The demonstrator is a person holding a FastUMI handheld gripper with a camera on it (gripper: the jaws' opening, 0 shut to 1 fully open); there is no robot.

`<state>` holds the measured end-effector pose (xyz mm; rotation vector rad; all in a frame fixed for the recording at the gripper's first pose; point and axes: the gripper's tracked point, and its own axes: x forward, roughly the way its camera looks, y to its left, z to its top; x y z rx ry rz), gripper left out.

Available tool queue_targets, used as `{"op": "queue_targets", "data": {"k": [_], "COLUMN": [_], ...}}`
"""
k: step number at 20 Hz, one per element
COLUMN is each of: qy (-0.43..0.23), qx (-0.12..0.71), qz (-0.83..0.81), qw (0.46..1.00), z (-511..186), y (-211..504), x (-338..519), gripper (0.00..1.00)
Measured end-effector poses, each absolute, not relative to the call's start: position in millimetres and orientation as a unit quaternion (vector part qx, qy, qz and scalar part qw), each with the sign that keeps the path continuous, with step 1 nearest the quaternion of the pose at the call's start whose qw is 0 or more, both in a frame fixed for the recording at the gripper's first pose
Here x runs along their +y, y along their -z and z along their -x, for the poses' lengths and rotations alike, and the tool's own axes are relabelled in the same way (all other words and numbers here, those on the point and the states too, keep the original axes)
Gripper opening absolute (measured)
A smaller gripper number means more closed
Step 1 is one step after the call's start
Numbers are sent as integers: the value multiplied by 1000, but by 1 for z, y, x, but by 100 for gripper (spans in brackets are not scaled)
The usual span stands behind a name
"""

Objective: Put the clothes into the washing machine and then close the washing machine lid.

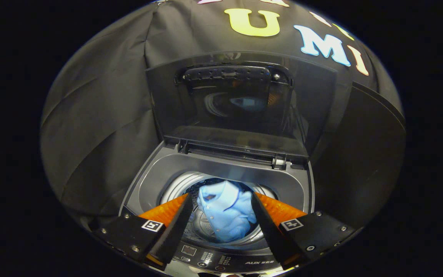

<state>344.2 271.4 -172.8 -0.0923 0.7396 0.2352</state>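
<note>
The gripper point(221, 202) hangs released over the washing machine point(306, 188), fingers spread and empty. The blue shirt point(225, 213) lies crumpled in the drum, between and just beyond the fingertips. It looks light, soft and limp. The lid point(244, 107) stands upright at 12 o'clock; stiff and probably smooth, best taken at its top edge

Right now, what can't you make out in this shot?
- Gripper view: whether the gripper touches the light blue shirt. Its jaws stand open either side; depth is unclear.
- Drum floor: hidden by the shirt and the fingers.
- Control panel markings: too small, partly covered by the fingers.
- Open lid: reflections blur its glass.
</note>
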Motion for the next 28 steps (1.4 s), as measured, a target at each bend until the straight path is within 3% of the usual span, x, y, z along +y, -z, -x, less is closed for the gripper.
{"op": "queue_targets", "data": {"k": [4, 17, 28], "qy": [-109, -96, -69], "qx": [333, 131, 109], "qz": [37, 31, 21], "qw": [936, 986, 991], "z": [-352, -413, -477], "y": [151, 6, -28], "x": [274, 284, 292], "gripper": [95, 95, 95]}}
